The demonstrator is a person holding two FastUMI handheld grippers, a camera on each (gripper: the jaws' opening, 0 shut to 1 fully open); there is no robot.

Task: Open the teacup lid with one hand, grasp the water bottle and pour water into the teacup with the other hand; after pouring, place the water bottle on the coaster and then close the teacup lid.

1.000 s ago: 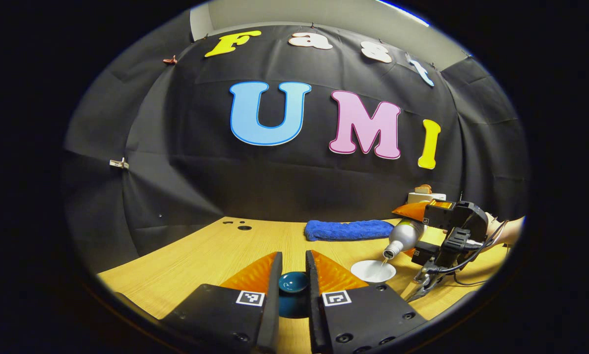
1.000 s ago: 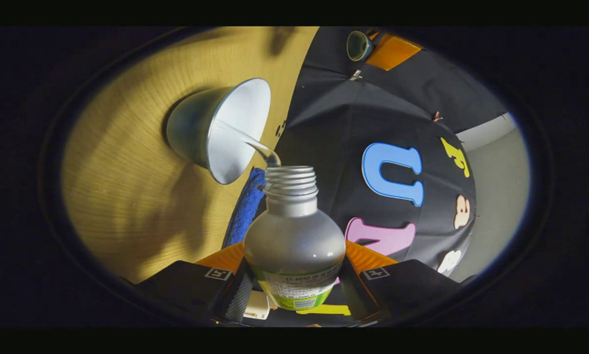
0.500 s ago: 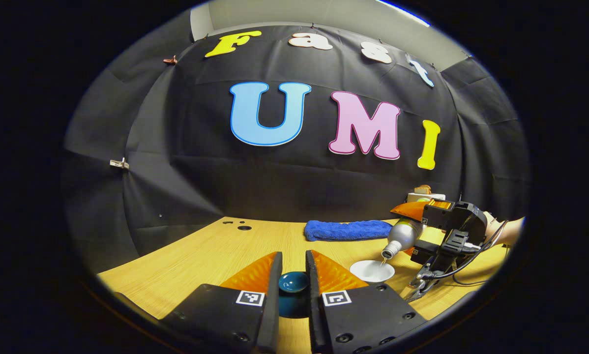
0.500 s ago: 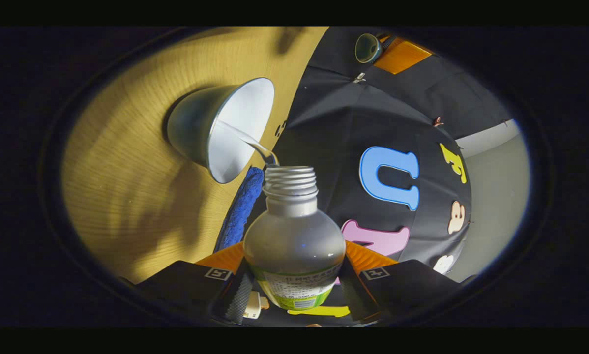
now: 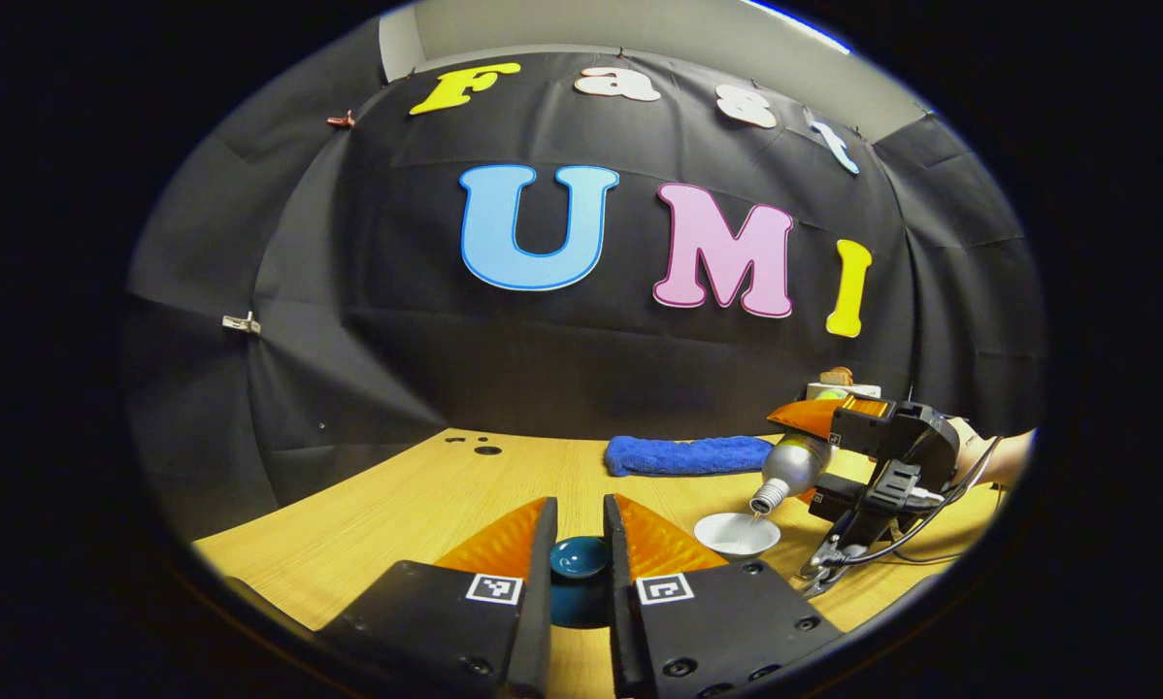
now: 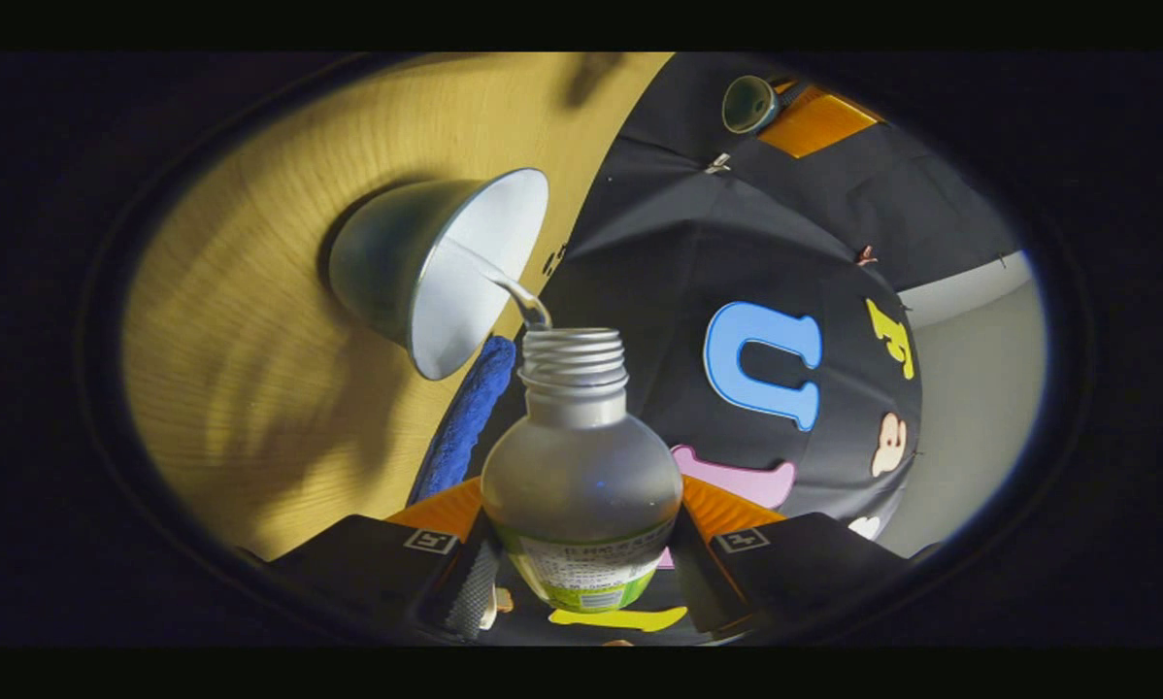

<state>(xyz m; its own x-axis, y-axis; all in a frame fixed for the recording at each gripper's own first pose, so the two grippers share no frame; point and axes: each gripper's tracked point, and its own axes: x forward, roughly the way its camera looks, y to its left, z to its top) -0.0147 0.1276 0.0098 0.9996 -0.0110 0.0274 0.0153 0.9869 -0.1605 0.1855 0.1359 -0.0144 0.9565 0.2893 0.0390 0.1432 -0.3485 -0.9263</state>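
Over the wooden table, tilted water bottle streams into teacup.

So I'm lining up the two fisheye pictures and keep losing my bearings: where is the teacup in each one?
Left gripper view: the teacup sits low right on the table, under the tilted water bottle.
Right gripper view: the teacup is upper left, tipped sideways by the camera's roll, above the bottle's mouth.
Shared landmark: the blue towel just behind the cup.
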